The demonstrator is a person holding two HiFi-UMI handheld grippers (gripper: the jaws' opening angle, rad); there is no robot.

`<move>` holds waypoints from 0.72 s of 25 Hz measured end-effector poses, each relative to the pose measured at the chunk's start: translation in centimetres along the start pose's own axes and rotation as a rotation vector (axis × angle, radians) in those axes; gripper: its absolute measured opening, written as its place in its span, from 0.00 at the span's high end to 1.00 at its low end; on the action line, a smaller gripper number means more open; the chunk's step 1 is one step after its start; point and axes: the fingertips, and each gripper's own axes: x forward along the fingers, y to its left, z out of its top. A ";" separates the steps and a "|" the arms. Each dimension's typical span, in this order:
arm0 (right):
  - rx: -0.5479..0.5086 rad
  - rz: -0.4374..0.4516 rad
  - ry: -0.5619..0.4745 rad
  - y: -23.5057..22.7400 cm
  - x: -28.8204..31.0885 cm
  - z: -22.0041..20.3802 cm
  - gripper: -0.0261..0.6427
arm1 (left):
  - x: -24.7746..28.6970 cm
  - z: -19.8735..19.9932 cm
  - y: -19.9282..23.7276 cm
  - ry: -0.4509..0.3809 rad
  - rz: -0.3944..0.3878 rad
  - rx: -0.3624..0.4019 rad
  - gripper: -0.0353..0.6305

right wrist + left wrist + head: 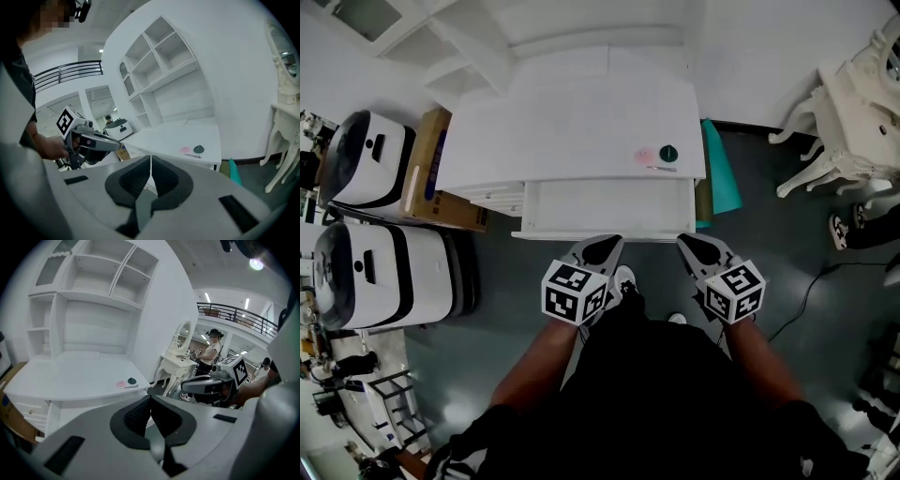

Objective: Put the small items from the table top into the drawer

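White desk top [581, 112], right front corner: pink disc [645, 155], dark green round piece [668, 152], and a thin stick [662, 169] lying along the front edge. I cannot read its ends. Open drawer [609, 208] below. My left gripper [605, 246] and right gripper [694, 246] are pressed together on nothing, near the drawer front. Cardboard box [431, 178] at the desk's left, teal board [724, 173] at its right.

Large indoor hall, more test/showroom space than home: white tabletop [581, 122] w/ shelf unit [93, 287] near ornate dressing table [178, 363] & mirror [184, 333]. Upper gallery w/ black railing [243, 317], strip lights [247, 303]. Two white machines [375, 267], cardboard box [429, 178], loose cable [806, 291] on dark floor [497, 323].
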 end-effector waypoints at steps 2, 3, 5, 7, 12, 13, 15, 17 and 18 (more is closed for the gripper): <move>-0.003 -0.019 0.004 -0.3 0.8 0.5 0.92 | 0.6 0.5 1.0 0.003 -0.018 0.006 0.93; -0.005 -0.029 0.006 -0.3 1.2 0.7 0.92 | 0.9 0.7 1.5 0.005 -0.028 0.011 0.93; -0.014 -0.052 0.011 -0.5 2.0 1.1 0.92 | 1.2 1.1 2.4 0.009 -0.048 0.024 0.93; -0.023 -0.075 0.017 -0.7 2.9 1.5 0.92 | 1.6 1.5 3.2 0.013 -0.070 0.034 0.93; -0.064 -0.151 0.042 -2.4 5.3 1.8 0.92 | 3.2 0.5 5.3 0.076 -0.116 0.068 0.93; -0.076 -0.172 0.053 -2.9 5.7 1.6 0.92 | 3.3 0.4 5.6 0.083 -0.124 0.068 0.93; -0.091 -0.210 0.074 -3.9 6.5 1.3 0.92 | 3.4 0.5 6.3 0.084 -0.139 0.067 0.93; -0.099 -0.237 0.091 -4.8 7.4 0.9 0.92 | 3.4 0.6 7.0 0.082 -0.151 0.074 0.93; -0.108 -0.249 0.101 -5.3 7.8 0.8 0.92 | 3.5 0.6 7.5 0.083 -0.153 0.078 0.93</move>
